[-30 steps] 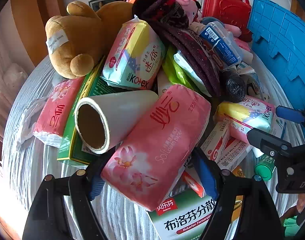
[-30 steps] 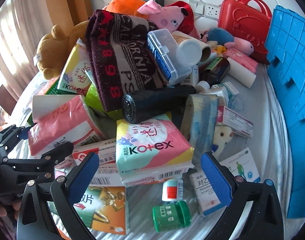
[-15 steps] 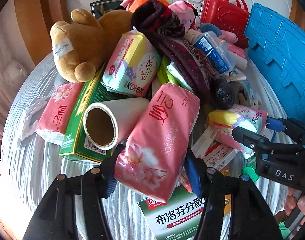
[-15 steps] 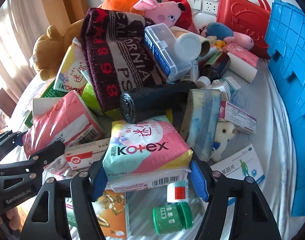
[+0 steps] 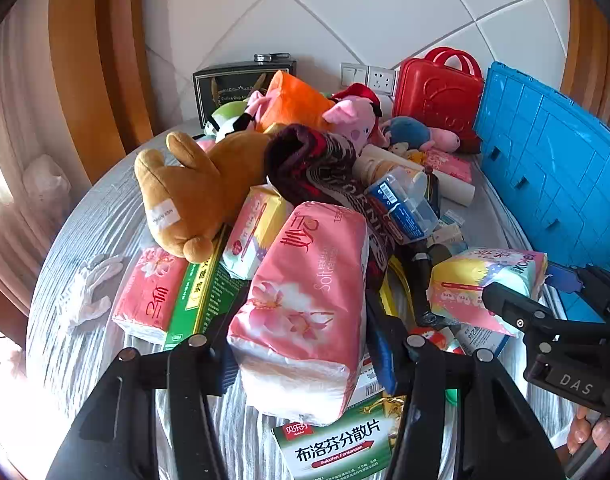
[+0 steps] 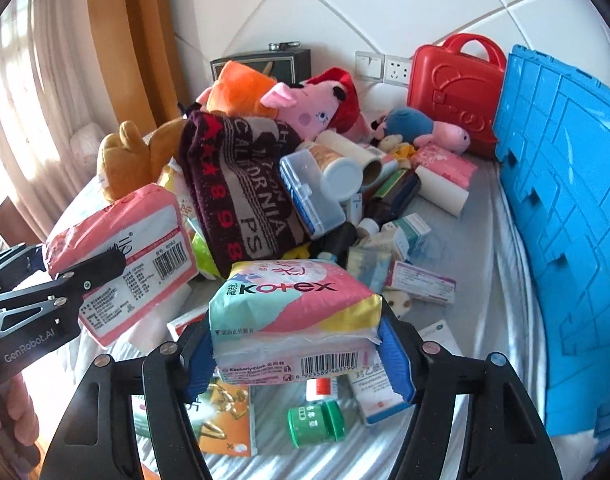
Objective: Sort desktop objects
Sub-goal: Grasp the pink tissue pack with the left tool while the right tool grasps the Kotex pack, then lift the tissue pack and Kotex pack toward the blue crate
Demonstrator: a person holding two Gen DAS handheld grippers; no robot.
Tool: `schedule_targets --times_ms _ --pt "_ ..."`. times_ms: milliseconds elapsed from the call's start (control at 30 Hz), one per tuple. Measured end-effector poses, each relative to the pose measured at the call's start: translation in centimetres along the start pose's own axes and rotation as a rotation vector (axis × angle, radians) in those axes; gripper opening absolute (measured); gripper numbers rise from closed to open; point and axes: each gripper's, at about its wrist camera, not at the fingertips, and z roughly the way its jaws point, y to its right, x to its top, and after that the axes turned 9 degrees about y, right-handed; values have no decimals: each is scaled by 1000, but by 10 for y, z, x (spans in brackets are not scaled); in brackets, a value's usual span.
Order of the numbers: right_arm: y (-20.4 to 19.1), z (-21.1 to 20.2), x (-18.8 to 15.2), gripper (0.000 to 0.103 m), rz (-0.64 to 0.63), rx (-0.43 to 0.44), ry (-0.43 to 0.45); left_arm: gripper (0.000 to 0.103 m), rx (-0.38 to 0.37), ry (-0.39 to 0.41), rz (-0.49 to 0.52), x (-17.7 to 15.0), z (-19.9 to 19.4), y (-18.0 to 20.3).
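Note:
In the left wrist view a pink tissue pack hangs above the pile. My left gripper has it between its pads, which press into its sides as the jaws keep closing. From the right wrist view this pack and the left gripper show at the left, clear of the table. My right gripper is shut on a Kotex pad pack, also raised off the heap. The same Kotex pack appears at the right of the left wrist view.
A blue crate stands along the right side, with a red case behind it. The pile holds a brown teddy, a knitted scarf, plush toys and medicine boxes. A green bottle and an orange box lie below my right gripper.
Both grippers closed on their packs and rose with them off the pile. The views tilted up, so the wall shows, and the paper roll dropped out of the left view.

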Motion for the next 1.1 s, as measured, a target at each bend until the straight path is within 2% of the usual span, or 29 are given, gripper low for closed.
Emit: schedule_targets --times_ms 267,567,800,1100 --pt "-1 -55 27 69 -18 -71 162 52 20 129 24 31 -43 11" --pt "0 -113 45 69 -6 -162 289 52 -68 204 38 48 -71 24" --pt "-1 -144 44 69 5 -256 341 52 -161 277 60 58 -88 41" --pt "46 -183 45 69 91 -354 411 52 -246 335 125 80 -103 102"
